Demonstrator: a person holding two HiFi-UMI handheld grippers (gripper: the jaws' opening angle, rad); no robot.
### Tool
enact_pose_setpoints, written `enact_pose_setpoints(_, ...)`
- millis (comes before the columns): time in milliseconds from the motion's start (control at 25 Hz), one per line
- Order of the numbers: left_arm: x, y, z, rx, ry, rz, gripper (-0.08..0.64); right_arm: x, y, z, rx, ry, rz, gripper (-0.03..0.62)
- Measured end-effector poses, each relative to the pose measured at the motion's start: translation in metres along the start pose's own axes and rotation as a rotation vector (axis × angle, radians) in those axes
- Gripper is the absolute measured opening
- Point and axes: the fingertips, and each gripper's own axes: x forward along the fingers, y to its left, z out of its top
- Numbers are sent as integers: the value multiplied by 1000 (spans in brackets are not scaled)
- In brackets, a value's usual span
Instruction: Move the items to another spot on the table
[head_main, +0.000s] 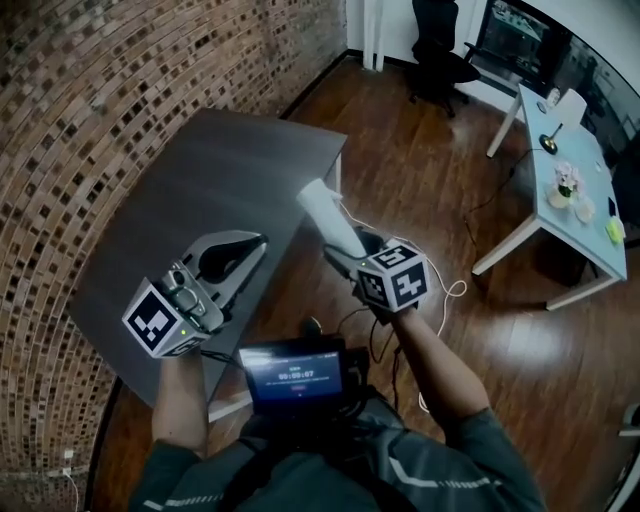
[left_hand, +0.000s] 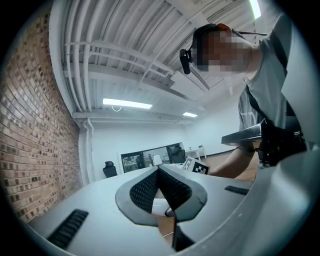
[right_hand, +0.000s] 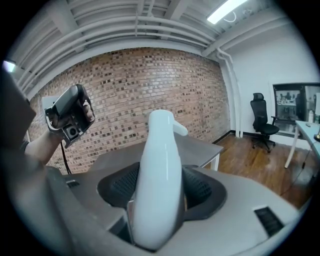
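A smooth white bottle-shaped item (head_main: 325, 210) sticks out of my right gripper (head_main: 350, 250), which is shut on it. It is held in the air just beyond the right edge of the dark grey table (head_main: 200, 170). In the right gripper view the white item (right_hand: 160, 150) fills the space between the pads of that gripper (right_hand: 160, 187) and points toward the table (right_hand: 200, 145). My left gripper (head_main: 256, 243) hovers over the table's near part with nothing in it. Its pads meet at the tip in the left gripper view (left_hand: 159, 172), which looks up at the ceiling.
A brick wall (head_main: 80, 100) runs behind the table. On the wooden floor to the right lie white cables (head_main: 450, 290). Farther off are a light table with small things on it (head_main: 600, 255) and a black office chair (head_main: 440, 50). A screen (head_main: 295, 375) hangs on the person's chest.
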Motion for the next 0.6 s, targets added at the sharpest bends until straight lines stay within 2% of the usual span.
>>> enact_pose_setpoints(200,34,37,-16,7,-38,-51,-6,14,-45,22,-4,-13,-49,275)
enact_pose_setpoints(360,64,81,-17,69,-74,-70,-6,31,-77,45,-9,4,-72,275)
enact_pose_setpoints(600,89,155,-31,54,-83,-73,-6,82,-118,89,-3,10,-69,275)
